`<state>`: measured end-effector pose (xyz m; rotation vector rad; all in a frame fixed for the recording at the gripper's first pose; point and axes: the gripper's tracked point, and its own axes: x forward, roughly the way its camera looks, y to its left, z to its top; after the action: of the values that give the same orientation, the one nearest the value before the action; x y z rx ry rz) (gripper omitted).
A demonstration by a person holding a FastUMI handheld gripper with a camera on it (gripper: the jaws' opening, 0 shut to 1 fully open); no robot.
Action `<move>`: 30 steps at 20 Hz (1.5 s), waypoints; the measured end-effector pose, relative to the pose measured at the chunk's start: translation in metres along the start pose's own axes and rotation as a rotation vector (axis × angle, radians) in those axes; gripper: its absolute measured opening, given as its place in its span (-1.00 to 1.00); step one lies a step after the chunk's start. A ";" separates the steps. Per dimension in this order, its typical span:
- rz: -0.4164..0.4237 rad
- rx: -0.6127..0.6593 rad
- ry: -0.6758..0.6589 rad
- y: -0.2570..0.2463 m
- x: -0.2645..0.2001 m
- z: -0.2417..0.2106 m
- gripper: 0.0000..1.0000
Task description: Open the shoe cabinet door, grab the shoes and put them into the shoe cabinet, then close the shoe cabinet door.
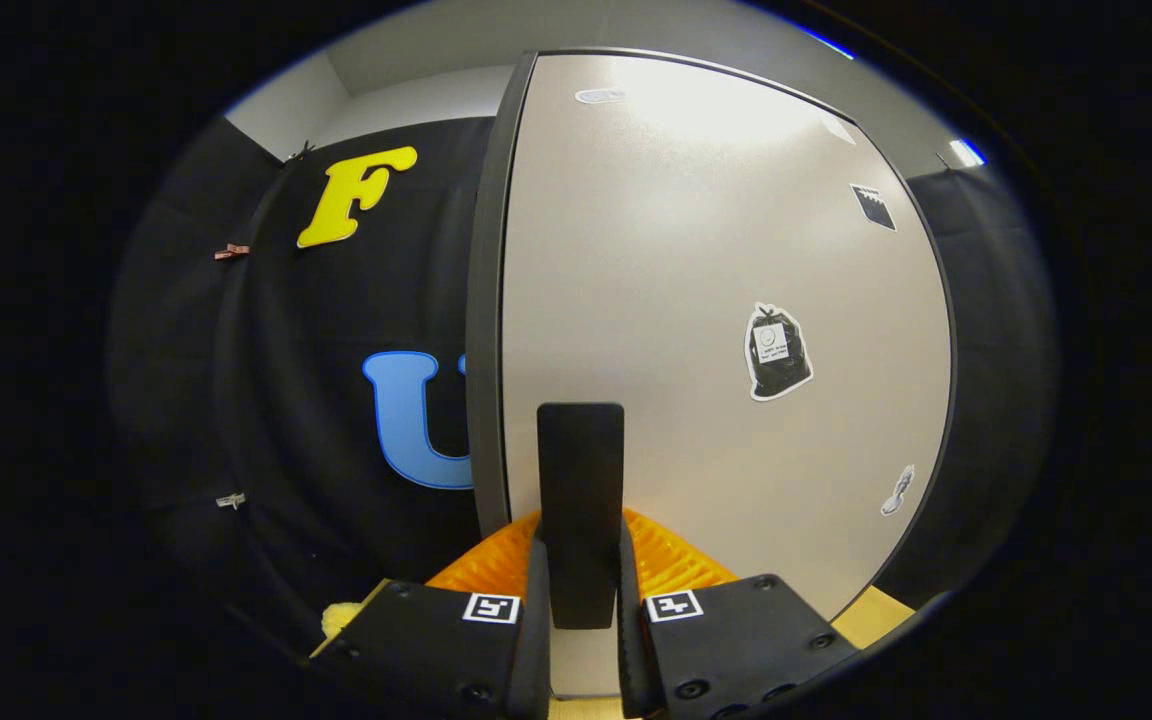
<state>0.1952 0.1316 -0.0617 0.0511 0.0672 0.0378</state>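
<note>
The gripper (581, 590) has both fingers pinched on the dark door handle (581, 500); the pale cabinet door (696, 330) stands just beyond. A crooked pull could slip the fingers off.

I am gripping the tall, flat black door handle (580, 500) with my gripper (580, 590), both fingers pressing its sides. The pale beige shoe cabinet door (716, 300) with a dark frame is standing just beyond, carrying a black bag-shaped sticker (777, 352). A yellow object (341, 618) is sitting beside the fingers.
</note>
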 end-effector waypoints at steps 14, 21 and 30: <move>0.109 0.055 0.037 -0.026 -0.104 0.005 -0.69; 0.098 0.077 0.028 -0.054 -0.145 0.008 -0.69; 0.078 0.094 0.025 -0.096 -0.187 0.010 -0.70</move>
<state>0.0127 0.0277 -0.0443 0.1471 0.0920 0.1128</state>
